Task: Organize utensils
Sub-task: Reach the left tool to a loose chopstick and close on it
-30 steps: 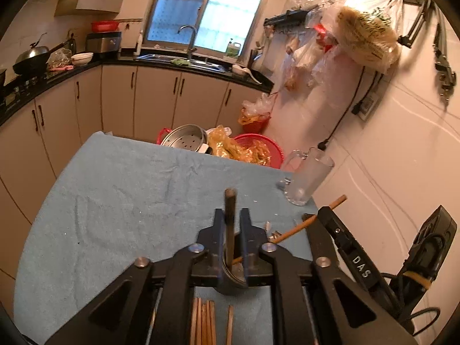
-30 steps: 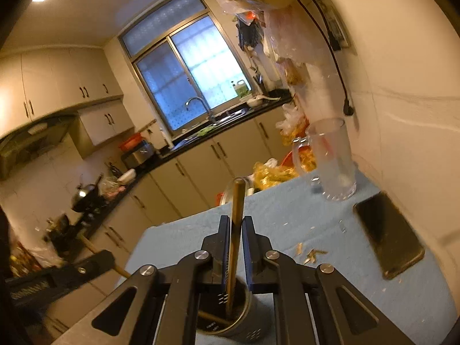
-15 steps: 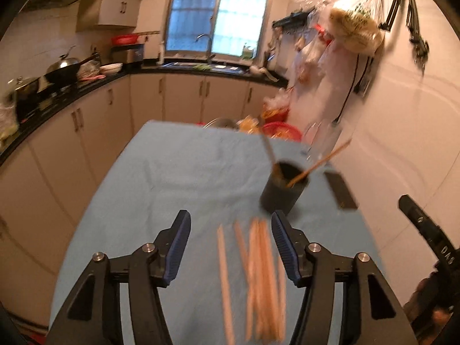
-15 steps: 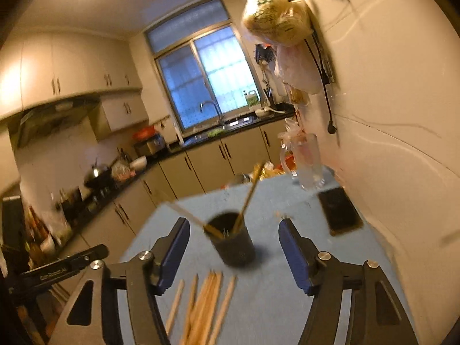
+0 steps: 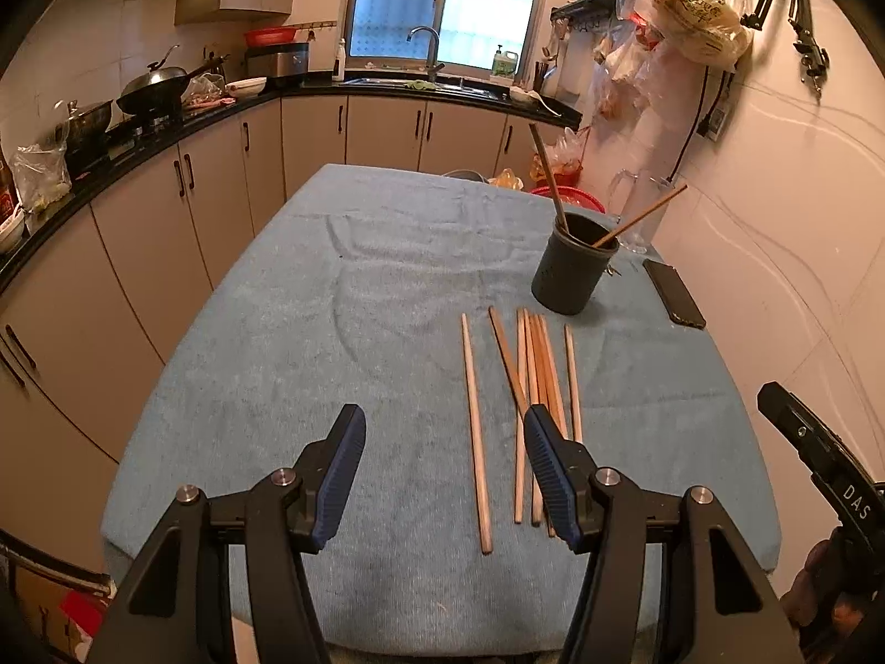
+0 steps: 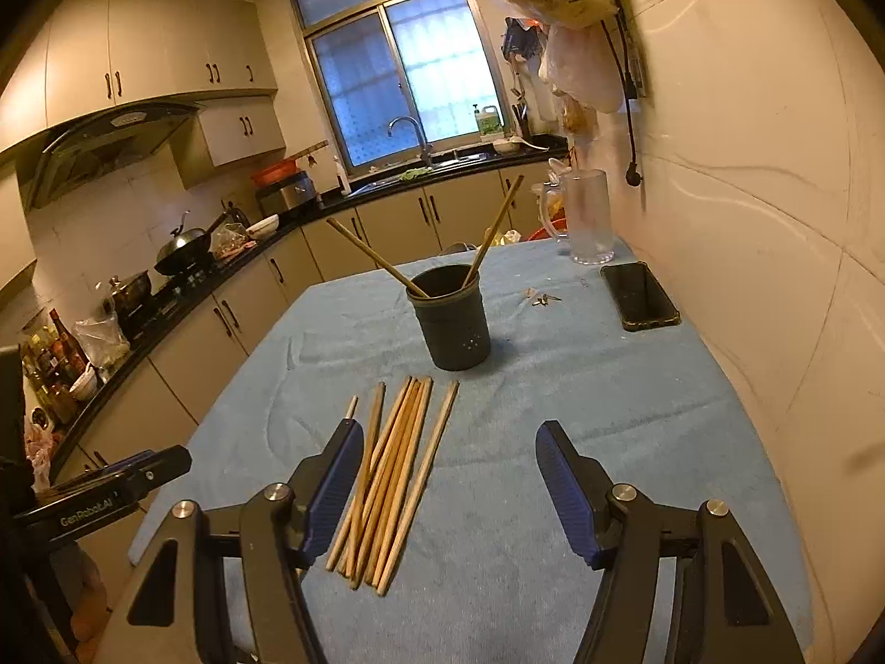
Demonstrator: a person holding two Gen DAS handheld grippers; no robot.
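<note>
Left gripper (image 5: pixel 445 462): held above the near edge of the table, jaws spread wide, nothing gripped between the blue pads (image 5: pixel 343 476).
Right gripper (image 6: pixel 449 478): likewise spread wide and empty, held over the near part of the table; its body is seen at 4 o'clock in the left wrist view.
Loose chopsticks (image 5: pixel 531 415): a bundle of wooden sticks is laid flat on the cloth, running lengthwise toward 12 o'clock; in the right wrist view (image 6: pixel 395 476) the bundle is found just beside the left finger, at about 9 o'clock from the gripper's centre.
Single chopstick (image 5: pixel 475 434): laid apart from the bundle, at its 9 o'clock side, roughly parallel to it.
Utensil holder (image 5: pixel 572 263): a dark round cup stood upright beyond the far tips of the bundle, at 12 to 1 o'clock of it; seen also from the right wrist (image 6: pixel 451 318).
Chopsticks in holder (image 6: pixel 492 232): two are stood inside, leaned apart toward opposite rims.
Tablecloth (image 5: pixel 310 332): a blue towel-like cloth is spread over the whole table.
Phone (image 6: pixel 639 296): laid flat at 2 o'clock of the holder, near the wall.
Glass mug (image 6: pixel 589 218): stood upright at 12 o'clock of the phone, at the far table edge.
</note>
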